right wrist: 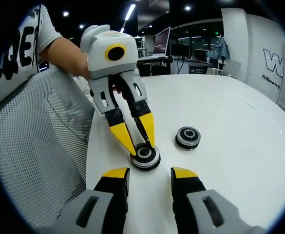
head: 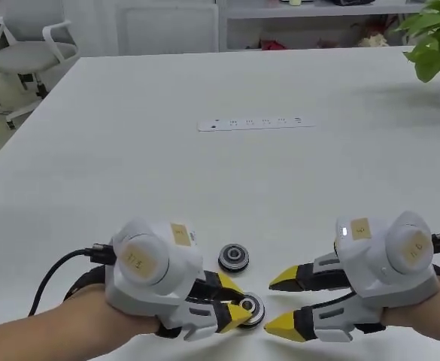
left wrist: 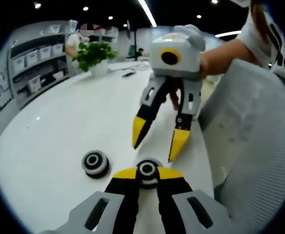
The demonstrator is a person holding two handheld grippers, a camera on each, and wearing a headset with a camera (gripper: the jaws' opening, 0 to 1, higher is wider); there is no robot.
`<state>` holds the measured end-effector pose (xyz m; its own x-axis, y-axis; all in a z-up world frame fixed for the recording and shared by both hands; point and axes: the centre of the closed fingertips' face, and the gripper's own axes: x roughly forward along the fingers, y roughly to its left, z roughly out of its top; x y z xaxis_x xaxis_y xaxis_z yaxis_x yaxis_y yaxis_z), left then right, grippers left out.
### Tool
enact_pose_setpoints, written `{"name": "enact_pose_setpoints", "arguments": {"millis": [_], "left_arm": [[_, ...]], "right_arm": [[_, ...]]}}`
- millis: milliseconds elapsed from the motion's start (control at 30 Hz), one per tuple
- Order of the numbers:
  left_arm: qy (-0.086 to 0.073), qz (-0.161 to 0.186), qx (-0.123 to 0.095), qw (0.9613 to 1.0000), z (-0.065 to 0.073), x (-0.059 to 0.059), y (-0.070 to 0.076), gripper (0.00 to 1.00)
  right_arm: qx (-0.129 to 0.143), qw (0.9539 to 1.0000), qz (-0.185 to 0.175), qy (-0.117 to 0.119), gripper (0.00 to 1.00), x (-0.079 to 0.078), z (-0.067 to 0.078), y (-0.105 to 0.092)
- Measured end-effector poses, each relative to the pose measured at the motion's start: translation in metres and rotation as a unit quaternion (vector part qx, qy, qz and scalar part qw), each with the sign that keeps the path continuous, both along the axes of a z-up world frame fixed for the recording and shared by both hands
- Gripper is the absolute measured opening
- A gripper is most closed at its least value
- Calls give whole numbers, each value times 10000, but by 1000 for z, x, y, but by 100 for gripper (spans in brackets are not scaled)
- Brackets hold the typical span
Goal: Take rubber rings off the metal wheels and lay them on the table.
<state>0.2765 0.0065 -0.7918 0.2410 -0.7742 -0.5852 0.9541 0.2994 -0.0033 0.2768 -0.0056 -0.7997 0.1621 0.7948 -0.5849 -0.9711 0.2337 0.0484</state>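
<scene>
Left gripper jaws clamp a wheel; right gripper jaws spread.

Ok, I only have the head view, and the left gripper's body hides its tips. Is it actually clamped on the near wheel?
Observer: Yes. In its own view the left gripper has a yellow tip on each side of the near wheel, pressed against it.
Operator: Has that one been stripped?
Observer: Not by the look of it. The right gripper view shows a black rubber ring round its rim.
Operator: And the other one, is it touching?
Observer: No. In its own view the right gripper is open, its tips apart and just clear of the wheel.
</scene>
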Motion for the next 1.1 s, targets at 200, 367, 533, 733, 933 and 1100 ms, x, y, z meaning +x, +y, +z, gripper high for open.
{"name": "enact_pose_setpoints", "arguments": {"millis": [200, 367, 533, 733, 933, 1100], "left_arm": [[-92, 61, 12, 9999, 0, 0, -1, 14], [-121, 109, 3, 9999, -1, 1, -1, 14], [-148, 116, -21, 9998, 0, 0, -1, 14], [-178, 107, -19, 9998, -1, 0, -1, 13], [-206, 110, -23, 9997, -1, 0, -1, 13], [-238, 102, -9, 9997, -1, 0, -1, 13]], "right_arm": [[179, 9997, -93, 145, 29, 0, 3, 3], [247, 9993, -131, 267, 29, -1, 0, 5], [279, 9988, -155, 363, 28, -3, -3, 8], [393, 9977, -253, 495, 27, 0, -4, 12], [443, 9964, -309, 649, 27, -1, -7, 15], [440, 9966, -268, 648, 24, -4, -7, 16]]}}
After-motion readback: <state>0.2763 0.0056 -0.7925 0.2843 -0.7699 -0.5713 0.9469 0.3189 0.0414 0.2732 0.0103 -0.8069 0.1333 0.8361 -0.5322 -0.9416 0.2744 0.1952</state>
